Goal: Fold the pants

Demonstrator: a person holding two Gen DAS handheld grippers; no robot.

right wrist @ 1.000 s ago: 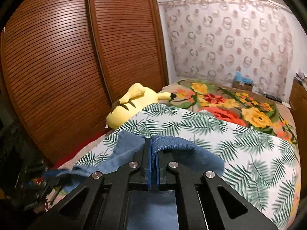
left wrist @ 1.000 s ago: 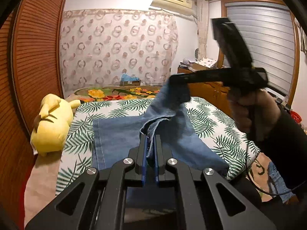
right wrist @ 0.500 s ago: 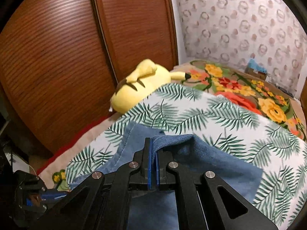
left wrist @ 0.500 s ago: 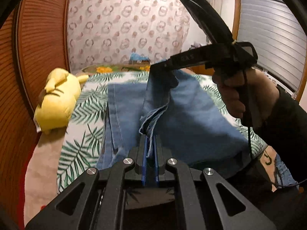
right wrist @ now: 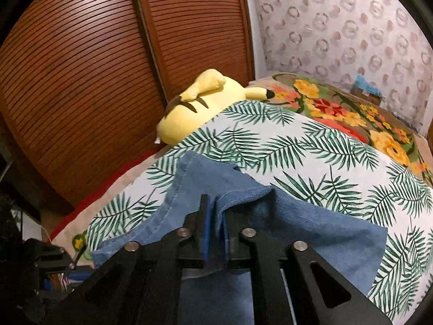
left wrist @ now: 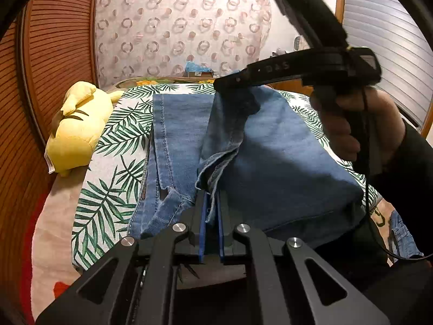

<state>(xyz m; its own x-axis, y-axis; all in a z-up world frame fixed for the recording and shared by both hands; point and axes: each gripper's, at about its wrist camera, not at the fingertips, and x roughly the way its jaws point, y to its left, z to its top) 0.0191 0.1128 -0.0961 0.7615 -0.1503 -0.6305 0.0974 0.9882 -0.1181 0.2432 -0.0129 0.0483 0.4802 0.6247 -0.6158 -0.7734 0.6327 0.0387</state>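
Note:
Blue denim pants (left wrist: 276, 149) lie on a palm-leaf bedspread (left wrist: 108, 189). One end is lifted and doubled over the lower layer (left wrist: 178, 124). My left gripper (left wrist: 211, 205) is shut on the frayed hem at the near edge. My right gripper (left wrist: 224, 84) shows in the left wrist view, held by a hand, shut on the far corner of the lifted fold. In the right wrist view my right gripper (right wrist: 215, 211) pinches a bunched denim edge (right wrist: 243, 192) above the bedspread (right wrist: 297, 149).
A yellow plush toy (left wrist: 78, 127) lies at the bed's left edge, also in the right wrist view (right wrist: 200, 105). Brown louvred wardrobe doors (right wrist: 94, 67) stand close on the left. A floral blanket (right wrist: 338, 105) covers the far end of the bed.
Both grippers have carried the held end of the pants forward and down over the lower layer. The fold now lies lower and covers more of the denim beneath.

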